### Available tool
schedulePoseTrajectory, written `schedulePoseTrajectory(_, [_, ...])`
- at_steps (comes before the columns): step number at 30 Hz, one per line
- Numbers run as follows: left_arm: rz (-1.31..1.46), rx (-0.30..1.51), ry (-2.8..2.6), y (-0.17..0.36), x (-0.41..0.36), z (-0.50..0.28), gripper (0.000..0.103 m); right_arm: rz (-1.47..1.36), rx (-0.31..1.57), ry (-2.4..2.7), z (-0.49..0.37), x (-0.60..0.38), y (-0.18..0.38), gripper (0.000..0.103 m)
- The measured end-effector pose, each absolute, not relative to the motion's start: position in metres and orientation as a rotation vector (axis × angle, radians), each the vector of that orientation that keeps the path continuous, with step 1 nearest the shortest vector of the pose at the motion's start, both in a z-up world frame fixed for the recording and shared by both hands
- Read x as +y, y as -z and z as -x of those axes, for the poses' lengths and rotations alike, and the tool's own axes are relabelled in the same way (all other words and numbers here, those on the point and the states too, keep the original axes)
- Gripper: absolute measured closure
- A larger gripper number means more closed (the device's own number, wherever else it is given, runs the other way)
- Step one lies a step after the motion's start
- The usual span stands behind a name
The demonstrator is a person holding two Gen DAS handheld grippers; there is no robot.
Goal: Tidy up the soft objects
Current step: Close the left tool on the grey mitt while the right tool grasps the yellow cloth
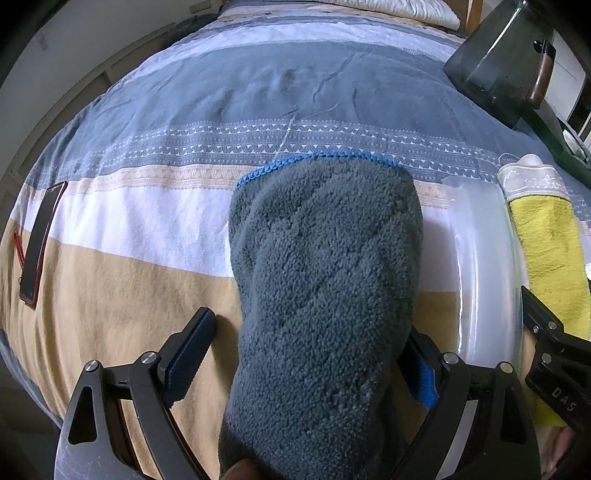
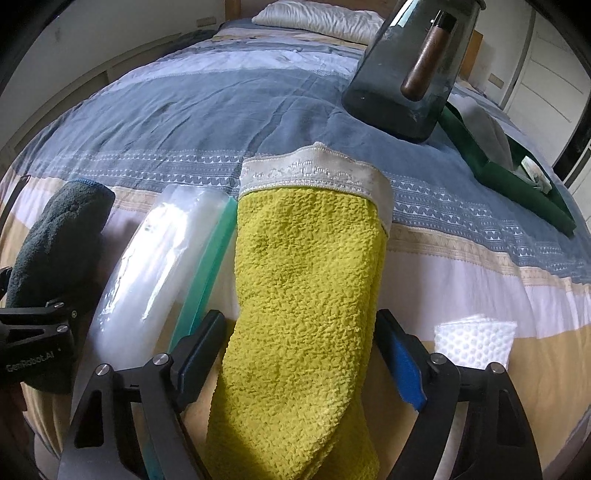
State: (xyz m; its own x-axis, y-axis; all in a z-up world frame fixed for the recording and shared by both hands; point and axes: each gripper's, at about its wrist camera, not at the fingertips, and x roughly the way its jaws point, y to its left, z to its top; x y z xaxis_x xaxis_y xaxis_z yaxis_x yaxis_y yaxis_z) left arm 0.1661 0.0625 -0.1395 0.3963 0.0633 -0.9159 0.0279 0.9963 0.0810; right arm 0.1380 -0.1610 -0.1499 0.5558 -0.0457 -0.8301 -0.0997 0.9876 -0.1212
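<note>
Across the striped bedspread (image 1: 140,288) I have both claws pointing steeply down, with the clear plastic bag (image 1: 484,266) as my landmark between them. Left of the bag, my left gripper (image 1: 314,354) stands spread wide around the grey towel (image 1: 321,280), a rolled bundle with blue edging; its left pad stands clear of the cloth, while the towel hides the face of its right pad, so I cannot tell whether that pad touches. Right of the bag, my right gripper (image 2: 303,354) is also spread, the yellow towel (image 2: 306,295) with its white embroidered band lying between the fingers, just beside both pads and not squeezed. Farther right of the bag a small white dotted cloth (image 2: 476,343) lies flat. Beyond the bag, toward the pillow (image 2: 317,18), stand a dark glass jug (image 2: 406,74) and a green tray (image 2: 517,177). Far left of the bag lies a red-cased phone (image 1: 42,240).
</note>
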Motion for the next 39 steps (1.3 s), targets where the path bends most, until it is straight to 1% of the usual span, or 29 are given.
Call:
schedulePoseTrajectory(7, [-0.088,1.171,-0.042,0.1402,0.0623,-0.1660,0.013,0.162,0.981,-0.033,-0.1375,-0.1621,0.1502,0.021])
schedulePoseTrajectory(10, [-0.091,1.174,-0.048,0.1407,0.0624,-0.1675,0.013,0.168,0.979,-0.035,-0.1367,-0.1623,0.1496,0.023])
schedulePoseTrajectory(15, [-0.086,1.172,-0.053,0.1408,0.0625,-0.1674,0.013,0.184,0.974,-0.041,-0.1367,-0.1595,0.1472,0.042])
schedulePoseTrajectory(18, [-0.090,1.169,-0.053,0.1407,0.0633,-0.1664,0.015,0.183,0.978,-0.044,-0.1377,-0.1596,0.1462,0.048])
schedulePoseTrajectory(25, [-0.098,1.166,-0.061,0.1401,0.0626,-0.1658,0.016,0.194,0.980,-0.045,-0.1380,-0.1594,0.1450,0.059])
schedulePoseTrajectory(27, [-0.098,1.166,-0.061,0.1400,0.0617,-0.1656,0.017,0.201,0.982,-0.042,-0.1381,-0.1592,0.1444,0.064])
schedulePoseTrajectory(31, [-0.091,1.166,-0.058,0.1391,0.0642,-0.1653,0.018,0.214,0.983,-0.043,-0.1384,-0.1576,0.1435,0.068])
schedulePoseTrajectory(33, [-0.092,1.165,-0.057,0.1382,0.0654,-0.1651,0.019,0.222,0.983,-0.045,-0.1381,-0.1574,0.1432,0.075])
schedulePoseTrajectory(36, [-0.094,1.164,-0.057,0.1377,0.0653,-0.1644,0.020,0.241,0.980,-0.051,-0.1378,-0.1547,0.1429,0.082])
schedulePoseTrajectory(38, [-0.097,1.163,-0.055,0.1369,0.0647,-0.1639,0.024,0.249,0.980,-0.054,-0.1375,-0.1536,0.1431,0.082])
schedulePoseTrajectory(39, [-0.101,1.160,-0.054,0.1364,0.0643,-0.1632,0.030,0.249,0.980,-0.054,-0.1373,-0.1537,0.1431,0.083])
